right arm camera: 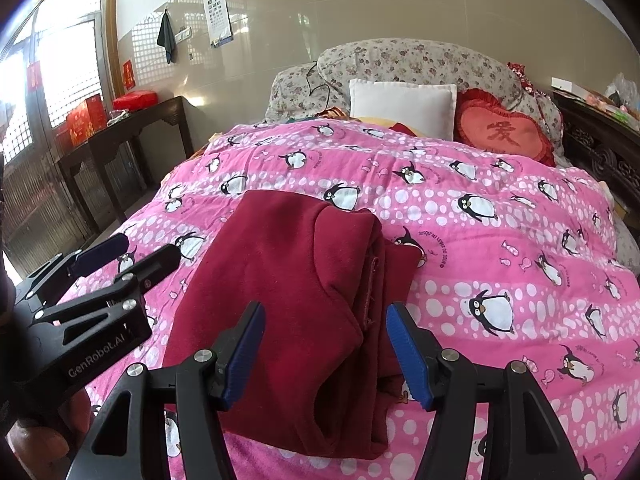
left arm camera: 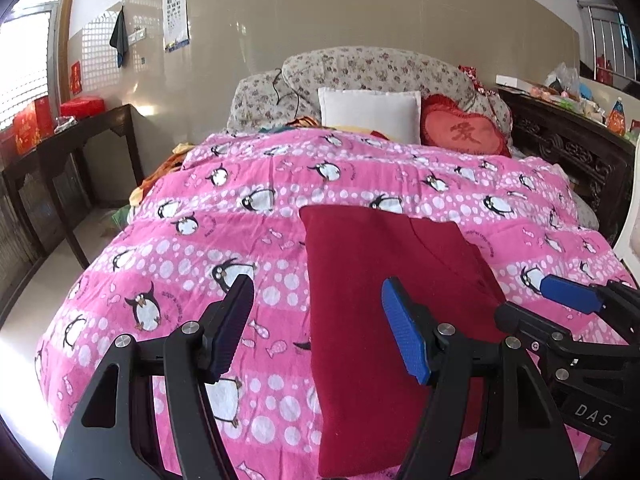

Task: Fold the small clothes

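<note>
Dark red fleece garment (right arm camera: 288, 304), folded into a rough rectangle, lies on a pink quilt printed with penguins and white dots (left arm camera: 192, 240) that covers the bed. Right edge of the garment shows stacked folded layers with a seam line, seen from the right wrist view. Left gripper (left arm camera: 320, 328) hangs just above the quilt, fingers (left arm camera: 404, 336) standing apart with nothing between them; its blue-padded finger sits over the garment's near-left part, the other finger over bare quilt. Right gripper (right arm camera: 324, 352) hangs over the garment's near edge, fingers (right arm camera: 408, 352) also standing apart, cloth visible below the gap but not pinched. Each gripper shows in the other's view, off to the side, jaws parted there too. At the head of the bed: a white square pillow (left arm camera: 370, 114), a red heart-shaped cushion with a character on it (left arm camera: 466, 130), and floral grey bedding (left arm camera: 360, 68) behind. A dark wooden desk (left arm camera: 72, 140) along the left wall carries red boxes (left arm camera: 30, 124).
</note>
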A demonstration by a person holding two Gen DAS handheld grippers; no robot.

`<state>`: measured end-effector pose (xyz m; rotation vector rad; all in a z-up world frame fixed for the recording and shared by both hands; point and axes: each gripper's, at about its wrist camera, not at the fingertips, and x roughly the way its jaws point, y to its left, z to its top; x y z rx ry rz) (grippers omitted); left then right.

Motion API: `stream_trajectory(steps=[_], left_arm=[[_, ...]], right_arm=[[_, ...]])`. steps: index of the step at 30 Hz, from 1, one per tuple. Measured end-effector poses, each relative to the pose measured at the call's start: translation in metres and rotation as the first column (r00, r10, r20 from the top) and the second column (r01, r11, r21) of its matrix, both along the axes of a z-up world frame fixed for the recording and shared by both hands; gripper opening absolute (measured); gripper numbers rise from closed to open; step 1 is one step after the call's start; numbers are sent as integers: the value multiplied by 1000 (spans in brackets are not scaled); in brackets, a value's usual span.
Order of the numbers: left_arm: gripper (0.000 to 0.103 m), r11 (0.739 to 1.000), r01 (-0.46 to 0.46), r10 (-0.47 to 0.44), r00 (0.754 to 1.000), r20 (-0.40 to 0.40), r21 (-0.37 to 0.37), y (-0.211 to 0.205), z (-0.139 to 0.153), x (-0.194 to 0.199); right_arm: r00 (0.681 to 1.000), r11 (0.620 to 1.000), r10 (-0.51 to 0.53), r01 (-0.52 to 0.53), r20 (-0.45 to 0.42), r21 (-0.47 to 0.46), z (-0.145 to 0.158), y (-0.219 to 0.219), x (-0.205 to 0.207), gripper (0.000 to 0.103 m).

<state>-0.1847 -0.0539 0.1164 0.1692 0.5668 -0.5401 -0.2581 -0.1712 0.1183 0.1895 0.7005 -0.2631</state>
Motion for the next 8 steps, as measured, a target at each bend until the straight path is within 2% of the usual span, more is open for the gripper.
stream_trajectory(steps=[8], left_arm=[[67, 1000, -8, 8, 1000, 5, 6, 3, 0, 6]], right_arm=[[1000, 1000, -11, 11, -4, 18, -2, -9, -1, 61]])
